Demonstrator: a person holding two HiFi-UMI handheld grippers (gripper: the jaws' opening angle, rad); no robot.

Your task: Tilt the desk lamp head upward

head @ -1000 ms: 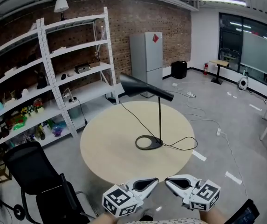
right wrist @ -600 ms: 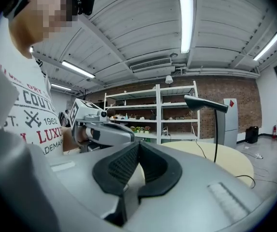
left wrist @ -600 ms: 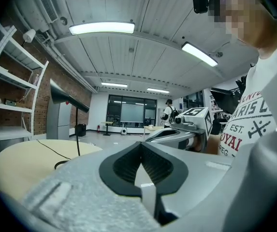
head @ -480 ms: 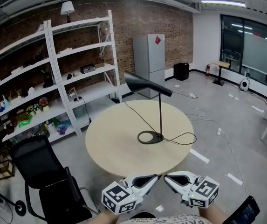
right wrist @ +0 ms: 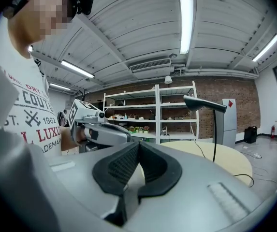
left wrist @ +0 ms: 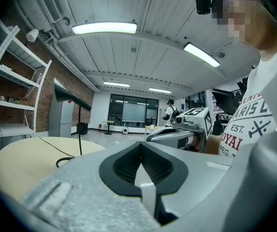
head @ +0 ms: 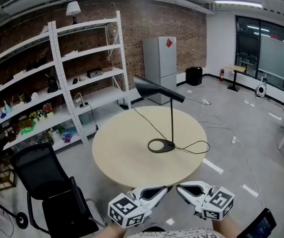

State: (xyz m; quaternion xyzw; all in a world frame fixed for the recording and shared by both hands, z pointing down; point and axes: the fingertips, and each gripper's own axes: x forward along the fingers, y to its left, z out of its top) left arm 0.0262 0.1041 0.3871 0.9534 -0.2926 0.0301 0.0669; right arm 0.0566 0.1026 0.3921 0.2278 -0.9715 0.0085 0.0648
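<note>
A black desk lamp stands on the round beige table [head: 127,152]. Its ring base [head: 161,145] lies right of the table's middle, a thin stem rises from it, and the cone-shaped lamp head [head: 154,89] points left and slopes down to the right. The lamp head also shows in the left gripper view [left wrist: 69,95] and the right gripper view [right wrist: 203,104]. Both grippers hover close to my body, short of the table's near edge. My left gripper [head: 165,188] is shut and holds nothing. My right gripper [head: 179,188] is shut too, tip to tip with the left.
The lamp's black cord [head: 191,148] loops over the table and runs off the back. A black office chair [head: 47,182] stands at the left. White shelving [head: 57,83] with clutter lines the brick wall, and a grey fridge [head: 159,68] stands behind the table.
The view has shifted slightly, so the table and lamp sit a little further right and higher. Both grippers stay shut and near my body.
</note>
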